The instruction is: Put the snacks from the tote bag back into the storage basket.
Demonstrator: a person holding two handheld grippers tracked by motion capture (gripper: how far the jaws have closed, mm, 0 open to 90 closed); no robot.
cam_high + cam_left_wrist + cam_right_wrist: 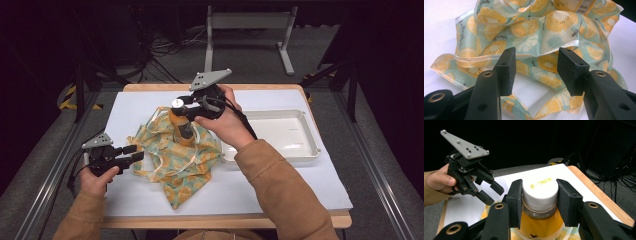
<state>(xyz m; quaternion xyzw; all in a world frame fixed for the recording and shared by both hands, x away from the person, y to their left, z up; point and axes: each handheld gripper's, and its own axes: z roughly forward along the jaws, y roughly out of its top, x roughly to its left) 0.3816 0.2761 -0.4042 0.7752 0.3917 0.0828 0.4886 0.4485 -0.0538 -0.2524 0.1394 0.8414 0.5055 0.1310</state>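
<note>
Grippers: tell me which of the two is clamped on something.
The right gripper: it is shut on the white cap of the orange bottle. The left gripper is open, its pads apart before the lemon-print bag.

L gripper [134,153] agape — R gripper [186,106] clamped

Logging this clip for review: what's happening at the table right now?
A person works with a gripper in each hand. The right gripper is clamped on the white cap of an orange drink bottle, which stands upright on a crumpled fruit-print bag. The left gripper is open at the bag's near edge, with nothing between its jaws. A white tray sits to the right on the white mat.
</note>
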